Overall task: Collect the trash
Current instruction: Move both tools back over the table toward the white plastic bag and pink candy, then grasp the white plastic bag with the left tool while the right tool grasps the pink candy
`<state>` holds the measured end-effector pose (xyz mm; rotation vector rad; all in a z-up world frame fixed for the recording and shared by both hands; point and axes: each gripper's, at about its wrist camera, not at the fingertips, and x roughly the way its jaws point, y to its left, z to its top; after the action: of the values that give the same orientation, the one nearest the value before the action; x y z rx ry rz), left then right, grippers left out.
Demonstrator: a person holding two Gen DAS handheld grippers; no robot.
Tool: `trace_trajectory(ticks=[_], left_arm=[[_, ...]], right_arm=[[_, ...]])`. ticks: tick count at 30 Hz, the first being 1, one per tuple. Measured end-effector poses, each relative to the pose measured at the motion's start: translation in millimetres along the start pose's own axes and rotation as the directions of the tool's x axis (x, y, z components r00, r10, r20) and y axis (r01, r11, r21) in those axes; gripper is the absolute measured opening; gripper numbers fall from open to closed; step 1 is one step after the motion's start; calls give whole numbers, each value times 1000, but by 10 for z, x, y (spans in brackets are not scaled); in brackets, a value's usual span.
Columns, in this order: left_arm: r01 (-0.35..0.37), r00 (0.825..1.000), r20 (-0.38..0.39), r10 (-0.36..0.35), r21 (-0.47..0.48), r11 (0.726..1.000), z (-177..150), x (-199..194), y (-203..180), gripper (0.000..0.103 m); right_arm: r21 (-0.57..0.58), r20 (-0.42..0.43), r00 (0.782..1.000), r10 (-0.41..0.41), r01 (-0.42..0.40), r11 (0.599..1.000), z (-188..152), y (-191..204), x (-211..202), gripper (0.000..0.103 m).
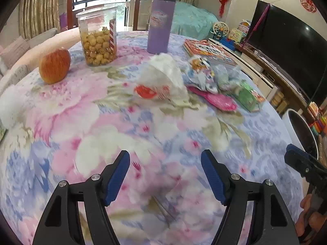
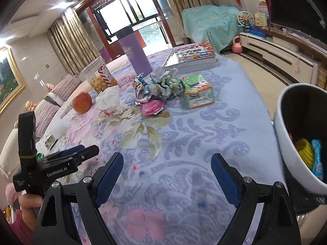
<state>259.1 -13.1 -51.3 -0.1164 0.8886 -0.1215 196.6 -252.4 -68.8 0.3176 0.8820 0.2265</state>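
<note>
**Trash waiting on a flowered table**

On the floral tablecloth, a crumpled white wrapper, a crushed blue wrapper and a pink packet lie at mid-table, beyond both grippers. Left gripper and right gripper hover with fingers apart, nothing between them. A white bin (some trash inside) stands at the table's right edge.

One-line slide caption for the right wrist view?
Open right gripper above the floral tablecloth, crumpled wrappers and a pink packet ahead, white bin at right.
</note>
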Motion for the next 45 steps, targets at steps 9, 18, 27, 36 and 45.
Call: trace_trajectory(ticks=[9,18,27,36,45], left_arm=[[8,1000,15,-8,12,1000,362,207,72,77],[32,999,34,-31,-33,999,712,523,148,76],[107,994,12,-107,-67,992,742,865,341,18],[151,988,22,-150,-100,983,485,688,627,17],[174,984,-8,-176,-112,978,348,625,743,13]], right_arm=[[-26,-9,1000,16,-17,1000,196,72,276,88],[-71,-55,998,26,-30,997,349,99,570,87],[-118,-82,996,22,-32,993,523,212,851,87],[-182,-124,992,-29,6,983,676,406,1325,56],[-130,-111,994,-15,0,991,604,427,1231,49]])
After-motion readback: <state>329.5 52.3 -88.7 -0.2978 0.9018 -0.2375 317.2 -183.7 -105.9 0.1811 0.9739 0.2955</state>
